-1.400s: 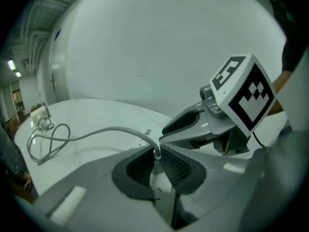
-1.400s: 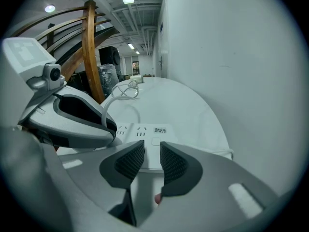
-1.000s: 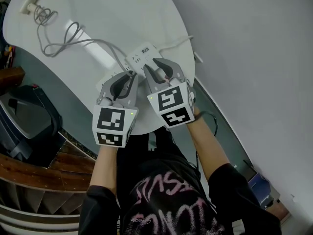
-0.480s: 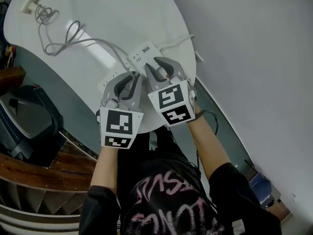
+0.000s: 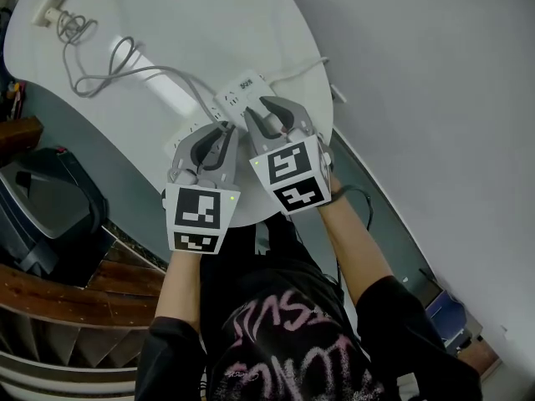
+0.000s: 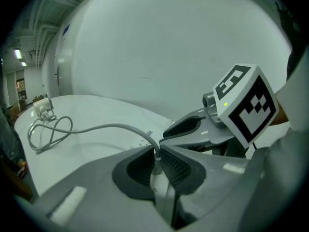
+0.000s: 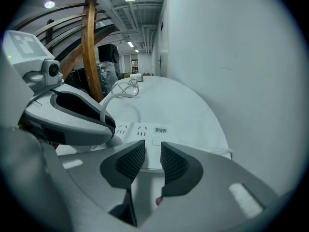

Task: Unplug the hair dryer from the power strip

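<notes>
Both grippers are working side by side over the near edge of a large white rounded table (image 5: 251, 23), which is filling the upper left of the head view and is sitting beside a plain grey wall (image 5: 418, 98).

The left gripper (image 5: 223, 130) is reaching down onto the table's near part. Its jaws are closing tightly on a white plug (image 6: 157, 178), and the ribbed pads are pressing on it from both sides. The right gripper (image 5: 269, 107) is sitting just beside the left one, almost touching it. Its jaws are standing only a narrow gap apart and are holding nothing; through that gap the top of the strip is showing. Its tips are pointing down at the strip, though whether they are touching it cannot be told.

A white power strip (image 5: 242, 88) is lying flat across the near part of the table, and both sets of jaws are meeting it. Several empty sockets and a small printed label are showing on its face in the right gripper view.

A grey cord (image 5: 142, 72) is rising out of the top of the plug, arching over and running away across the table in loose loops toward the far end. There it is ending at a small pale object (image 5: 52, 5), too small to make out.

Whether the plug is seated in a socket or lifted clear cannot be told.
</notes>
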`<state>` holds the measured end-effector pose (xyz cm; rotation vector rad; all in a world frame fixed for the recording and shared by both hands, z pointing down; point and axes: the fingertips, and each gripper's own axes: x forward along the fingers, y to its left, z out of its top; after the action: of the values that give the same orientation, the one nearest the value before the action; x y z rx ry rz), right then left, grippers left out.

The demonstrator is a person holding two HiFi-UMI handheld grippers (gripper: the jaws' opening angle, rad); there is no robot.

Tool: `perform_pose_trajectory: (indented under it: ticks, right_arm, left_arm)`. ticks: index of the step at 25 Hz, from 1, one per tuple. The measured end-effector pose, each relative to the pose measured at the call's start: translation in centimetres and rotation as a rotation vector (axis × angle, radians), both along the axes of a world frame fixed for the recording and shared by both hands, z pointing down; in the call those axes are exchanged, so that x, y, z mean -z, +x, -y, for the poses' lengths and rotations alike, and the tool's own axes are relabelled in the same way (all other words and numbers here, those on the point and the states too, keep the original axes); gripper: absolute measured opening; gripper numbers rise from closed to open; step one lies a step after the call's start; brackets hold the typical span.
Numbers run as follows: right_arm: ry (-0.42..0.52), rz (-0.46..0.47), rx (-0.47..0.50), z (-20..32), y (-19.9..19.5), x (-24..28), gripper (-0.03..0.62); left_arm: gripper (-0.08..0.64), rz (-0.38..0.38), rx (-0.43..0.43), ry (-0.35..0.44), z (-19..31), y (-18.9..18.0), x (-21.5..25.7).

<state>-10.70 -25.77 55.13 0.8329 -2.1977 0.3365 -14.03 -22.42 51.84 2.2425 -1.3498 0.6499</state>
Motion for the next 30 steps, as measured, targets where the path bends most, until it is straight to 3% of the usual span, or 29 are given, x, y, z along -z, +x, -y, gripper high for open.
perform_pose_trajectory:
  ticks: [3,10,14,16,24,30]
  right_arm:
    - [0.001,0.001,0.000,0.0,-0.1,0.0,0.118]
    - [-0.011,0.003,0.000,0.0,-0.1,-0.1,0.118]
    - [0.006,-0.001,0.001,-0.1,-0.1,-0.1,0.118]
    - [0.008,-0.003,-0.002,0.0,0.0,-0.2,0.118]
    - [-0.035,0.042,-0.034,0.1,0.0,-0.4,0.123]
    - [-0.063,0.095,-0.058,0.0,0.3,0.7,0.083]
  left_arm:
    - [0.043,-0.024,0.018,-0.008,0.3,-0.4,0.0]
    - [0.044,0.024,-0.024,0.008,-0.1,0.1,0.0]
    - [0.044,-0.051,0.016,0.080,0.7,-0.5,2.7]
    - [0.044,-0.041,0.021,0.097,1.2,-0.9,3.4]
    - [0.046,-0.060,0.052,0.065,0.2,-2.4,3.5]
    - [0.048,-0.090,0.068,0.062,-0.6,-2.2,3.9]
